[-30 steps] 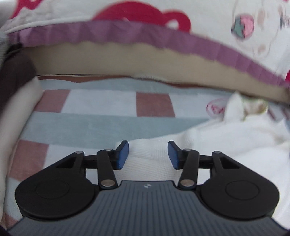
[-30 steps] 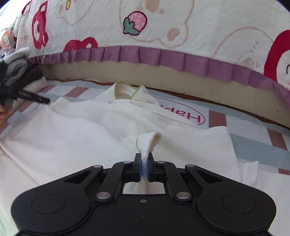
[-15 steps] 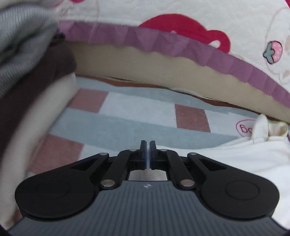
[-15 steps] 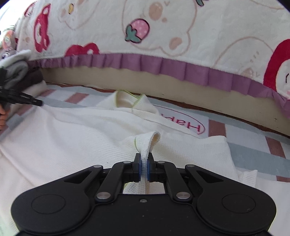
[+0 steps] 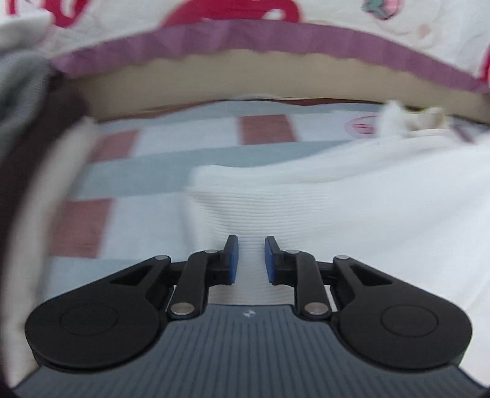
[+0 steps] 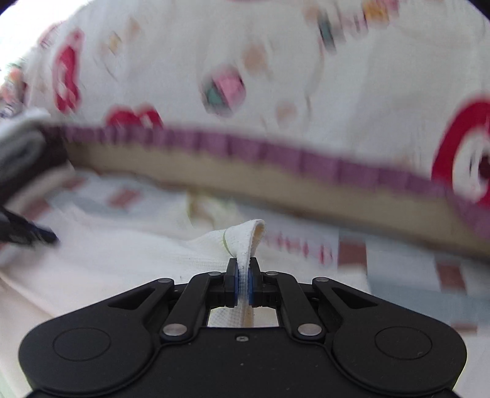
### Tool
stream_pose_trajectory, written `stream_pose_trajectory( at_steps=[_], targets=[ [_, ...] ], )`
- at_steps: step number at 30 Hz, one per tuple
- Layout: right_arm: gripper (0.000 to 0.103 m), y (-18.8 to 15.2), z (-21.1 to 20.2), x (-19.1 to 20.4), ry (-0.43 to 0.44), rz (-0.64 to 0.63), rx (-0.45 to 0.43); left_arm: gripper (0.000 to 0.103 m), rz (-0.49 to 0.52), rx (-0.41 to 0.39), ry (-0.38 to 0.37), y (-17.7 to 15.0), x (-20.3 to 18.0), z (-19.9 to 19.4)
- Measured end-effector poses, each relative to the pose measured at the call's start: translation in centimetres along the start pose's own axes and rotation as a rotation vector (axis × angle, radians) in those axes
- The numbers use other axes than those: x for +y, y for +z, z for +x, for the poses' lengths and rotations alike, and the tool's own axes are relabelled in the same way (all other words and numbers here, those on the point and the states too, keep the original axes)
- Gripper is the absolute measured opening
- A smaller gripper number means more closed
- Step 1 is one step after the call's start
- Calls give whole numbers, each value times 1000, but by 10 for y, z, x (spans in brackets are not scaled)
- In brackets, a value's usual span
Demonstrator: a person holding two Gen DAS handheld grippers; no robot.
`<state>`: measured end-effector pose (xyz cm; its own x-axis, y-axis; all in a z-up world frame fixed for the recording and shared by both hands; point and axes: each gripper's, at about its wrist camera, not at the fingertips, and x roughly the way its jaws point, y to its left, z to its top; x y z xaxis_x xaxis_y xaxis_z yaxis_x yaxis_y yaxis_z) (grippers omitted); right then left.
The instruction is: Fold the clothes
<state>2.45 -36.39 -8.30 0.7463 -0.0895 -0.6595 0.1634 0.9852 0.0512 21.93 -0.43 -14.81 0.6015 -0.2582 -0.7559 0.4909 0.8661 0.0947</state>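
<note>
soft white knit garment (image 5: 352, 208) drapes limply; your right gripper (image 6: 243, 283) pinches its hem, left gripper (image 5: 250, 260) has just reopened over cloth: take the edge.

The left hand-held gripper (image 5: 251, 260) hangs low over a white ribbed garment (image 5: 337, 208); its blue pads (image 5: 233, 260) stand apart, having just been opening, with cloth showing in the gap but not pressed by either pad; the garment spreads from the middle to the right edge, its left border lying on a checked sheet (image 5: 183, 144) of grey, white and brick-red squares; beyond runs a tan band (image 5: 245, 79) under a purple ruffle (image 5: 275, 36) of a white quilt with red prints (image 5: 337, 12); at far left a blurred pile of grey and dark cloth (image 5: 27, 101); far right, a crumpled collar (image 5: 407, 119), blurred.
</note>
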Motion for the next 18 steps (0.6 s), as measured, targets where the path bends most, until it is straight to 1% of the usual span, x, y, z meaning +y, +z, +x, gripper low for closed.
stream_pose_trajectory(
  at_steps=[1,3,5,7,8,9,11,12,13,14,15,16,17,18],
  targets=[
    [6,-4,8,-6,-2,41,37,19,10,-8,7,-2,0,0],
    [6,-10,17,-15,-12,114,81,19,-19,-1,-7,-3,6,-1],
    [6,-14,23,-22,-55,140,121,19,-41,12,-15,-1,11,-3],
    [5,-19,25,-32,-92,200,152,20,-40,16,-9,-1,13,-5],
    [5,-20,25,-37,-126,226,164,20,-35,18,-2,0,13,-6],
    [6,-21,21,-41,-159,242,162,20,-23,21,10,0,12,-7],
    [8,-23,8,-48,-179,278,133,20,-23,4,5,0,8,-18],
    [15,-23,0,-50,-171,294,112,19,-27,-7,-3,0,6,-25],
    [16,-22,-8,-48,-139,303,83,19,-34,-46,-39,1,3,-38],
    [17,-20,-12,-43,-101,293,59,19,-35,-95,-99,4,-5,-54],
    [22,-17,-12,-37,-61,271,44,19,-30,-135,-159,8,-15,-68],
    [30,-14,-12,-31,-22,250,28,19,-21,-155,-216,11,-27,-77],
    [32,-11,-9,-23,14,232,25,19,-10,-141,-270,12,-40,-80],
    [32,-8,-4,-15,45,219,34,22,-5,-104,-321,11,-52,-78]
  ],
)
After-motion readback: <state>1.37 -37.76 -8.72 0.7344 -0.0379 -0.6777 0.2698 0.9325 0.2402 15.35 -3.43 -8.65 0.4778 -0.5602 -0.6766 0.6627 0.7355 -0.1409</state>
